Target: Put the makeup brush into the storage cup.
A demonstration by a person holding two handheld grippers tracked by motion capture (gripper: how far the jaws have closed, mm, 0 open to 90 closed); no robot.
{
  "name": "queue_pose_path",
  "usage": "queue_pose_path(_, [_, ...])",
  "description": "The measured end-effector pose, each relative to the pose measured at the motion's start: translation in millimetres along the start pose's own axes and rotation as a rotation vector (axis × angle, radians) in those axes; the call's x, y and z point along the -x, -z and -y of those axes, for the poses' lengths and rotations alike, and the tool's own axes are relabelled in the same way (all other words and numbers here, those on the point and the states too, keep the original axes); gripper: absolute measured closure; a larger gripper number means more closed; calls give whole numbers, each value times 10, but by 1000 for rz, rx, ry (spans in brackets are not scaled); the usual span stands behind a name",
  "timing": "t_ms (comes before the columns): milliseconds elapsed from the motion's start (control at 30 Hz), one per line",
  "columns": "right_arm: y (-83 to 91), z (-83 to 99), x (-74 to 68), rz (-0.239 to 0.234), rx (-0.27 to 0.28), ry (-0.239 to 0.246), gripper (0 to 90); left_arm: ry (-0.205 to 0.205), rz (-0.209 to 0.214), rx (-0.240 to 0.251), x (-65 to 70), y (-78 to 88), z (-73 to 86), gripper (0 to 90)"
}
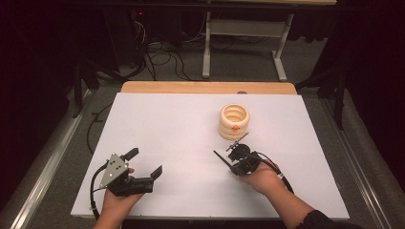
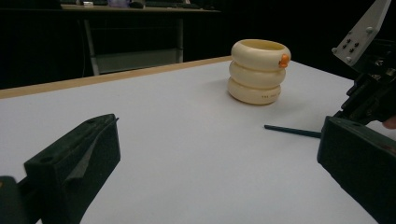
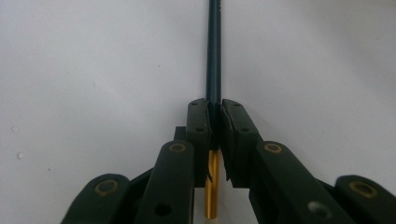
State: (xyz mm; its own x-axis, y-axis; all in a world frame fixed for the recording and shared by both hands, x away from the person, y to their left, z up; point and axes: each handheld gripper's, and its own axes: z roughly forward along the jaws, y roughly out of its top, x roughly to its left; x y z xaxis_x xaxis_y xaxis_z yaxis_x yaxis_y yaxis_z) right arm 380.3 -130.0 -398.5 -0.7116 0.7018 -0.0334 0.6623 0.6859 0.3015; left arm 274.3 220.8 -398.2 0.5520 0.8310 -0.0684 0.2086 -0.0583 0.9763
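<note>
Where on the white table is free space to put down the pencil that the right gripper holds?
The widest bare patch lies between the left gripper and the ringed cream holder, across the white table. It is tighter between the holder and the right gripper gripping the pencil.

- The left hand [image 1: 114, 200] comes in from the near edge, wrapped around the left gripper [image 1: 145, 164] from below.
- Its jaws stand wide apart with nothing between them, pointing toward the far right.
- The right forearm [image 1: 291, 205] angles in from the lower right, dark sleeve at the elbow.
- The right hand [image 1: 260, 179] grips the right gripper [image 1: 228, 162] from behind.
- Its jaws are pressed together on a thin dark pencil [image 3: 214, 51], aimed up and left.
</note>
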Motion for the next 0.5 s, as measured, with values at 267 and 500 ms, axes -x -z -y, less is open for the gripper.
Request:
queue_pose_path(267, [-1,-15,9,-18,-15,-25,843,3,-1,1,-4,1,1,1])
queue_pose_path(500, [-8,-30,17,-10,-22,14,829,3,-1,1,-4,2,1,2])
